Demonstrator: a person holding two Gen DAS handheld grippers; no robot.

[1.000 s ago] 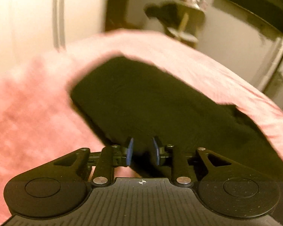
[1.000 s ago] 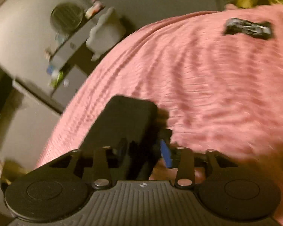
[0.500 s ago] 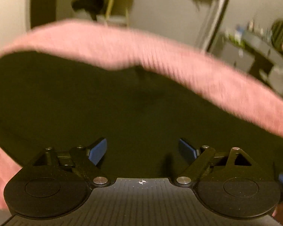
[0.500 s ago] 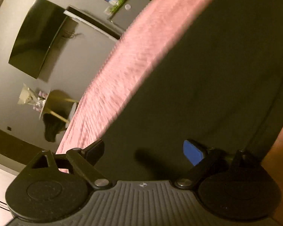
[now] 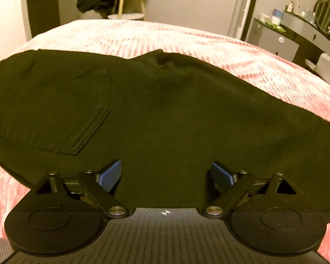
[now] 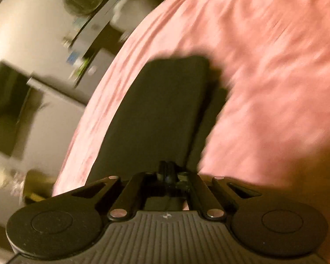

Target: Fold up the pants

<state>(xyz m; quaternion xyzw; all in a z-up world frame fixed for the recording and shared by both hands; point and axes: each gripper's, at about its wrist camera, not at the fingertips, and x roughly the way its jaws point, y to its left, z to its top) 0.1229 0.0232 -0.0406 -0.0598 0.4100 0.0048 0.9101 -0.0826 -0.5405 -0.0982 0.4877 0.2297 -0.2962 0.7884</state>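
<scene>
The left hand-held gripper [image 5: 165, 173] is angled down over the black pants [image 5: 156, 114], its blue ribbed pads [image 5: 111, 172] spread wide, having just opened, nothing pinched. The right hand-held gripper [image 6: 169, 173] is seen clamped shut on dark fabric. The pants are laid flat on the pink ribbed bedspread [image 5: 242, 52].

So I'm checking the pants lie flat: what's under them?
The pink bedspread shows all around the black pants, so they lie on it. Whatever is directly beneath the cloth is covered and can't be seen.
</scene>
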